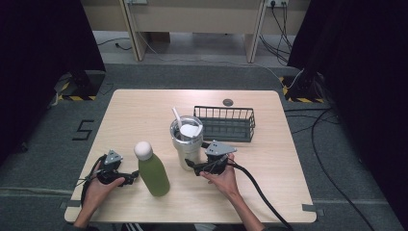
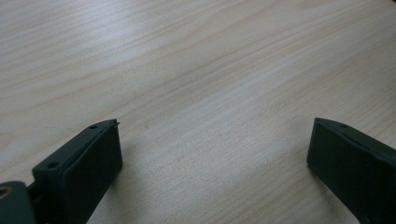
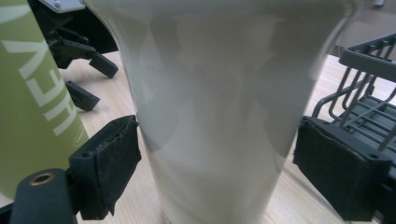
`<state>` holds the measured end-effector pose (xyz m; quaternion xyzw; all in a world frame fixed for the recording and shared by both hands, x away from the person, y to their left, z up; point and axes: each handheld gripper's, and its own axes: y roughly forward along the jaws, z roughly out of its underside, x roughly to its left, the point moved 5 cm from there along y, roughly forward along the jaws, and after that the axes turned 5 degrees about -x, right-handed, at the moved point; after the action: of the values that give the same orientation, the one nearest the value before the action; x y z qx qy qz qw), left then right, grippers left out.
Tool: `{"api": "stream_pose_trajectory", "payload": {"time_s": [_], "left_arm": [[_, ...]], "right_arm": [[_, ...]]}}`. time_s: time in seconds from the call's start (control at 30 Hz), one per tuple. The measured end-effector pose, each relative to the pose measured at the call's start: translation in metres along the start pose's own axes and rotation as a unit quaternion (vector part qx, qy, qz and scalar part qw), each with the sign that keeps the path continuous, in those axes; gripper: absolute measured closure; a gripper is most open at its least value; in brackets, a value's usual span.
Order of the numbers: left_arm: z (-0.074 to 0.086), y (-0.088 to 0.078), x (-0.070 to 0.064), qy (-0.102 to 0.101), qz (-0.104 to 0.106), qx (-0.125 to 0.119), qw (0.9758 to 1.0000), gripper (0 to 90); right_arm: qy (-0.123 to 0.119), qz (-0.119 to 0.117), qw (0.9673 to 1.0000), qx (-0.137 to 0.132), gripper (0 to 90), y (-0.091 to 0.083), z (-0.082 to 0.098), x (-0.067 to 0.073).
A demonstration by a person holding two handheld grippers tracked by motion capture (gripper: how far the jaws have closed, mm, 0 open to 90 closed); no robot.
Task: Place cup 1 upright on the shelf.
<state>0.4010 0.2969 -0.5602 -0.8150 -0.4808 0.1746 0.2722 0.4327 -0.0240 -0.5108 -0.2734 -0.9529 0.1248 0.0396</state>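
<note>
Right hand-held gripper (image 3: 217, 154) has its jaws spread wide around the steel tumbler (image 1: 186, 139) mid-worktop (image 1: 144, 108), not squeezing. Left hand-held gripper (image 2: 212, 154) sits open beside the green bottle (image 1: 152, 169).

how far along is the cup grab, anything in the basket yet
Early. Nothing looks done yet: the wire basket holds nothing, and the steel tumbler and green bottle both stand on the table. In hand: the right gripper has its open jaws around the tumbler, not clearly pressing on it. The left gripper is open over bare wood. Closing, lifting and whatever placing follows are probably all left.
</note>
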Motion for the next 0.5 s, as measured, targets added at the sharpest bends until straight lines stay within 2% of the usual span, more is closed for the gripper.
{"api": "stream_pose_trajectory", "payload": {"time_s": [0.13,0.5], "left_arm": [[0.0,0.0,0.0,0.0,0.0,0.0,1.0,2.4],[0.0,0.0,0.0,0.0,0.0,0.0,1.0,2.4]], "right_arm": [[-0.001,0.004,1.0,0.002,11.5,0.007,0.001,0.001],[0.006,-0.001,0.9997,-0.024,9.1,0.018,0.004,-0.001]]}}
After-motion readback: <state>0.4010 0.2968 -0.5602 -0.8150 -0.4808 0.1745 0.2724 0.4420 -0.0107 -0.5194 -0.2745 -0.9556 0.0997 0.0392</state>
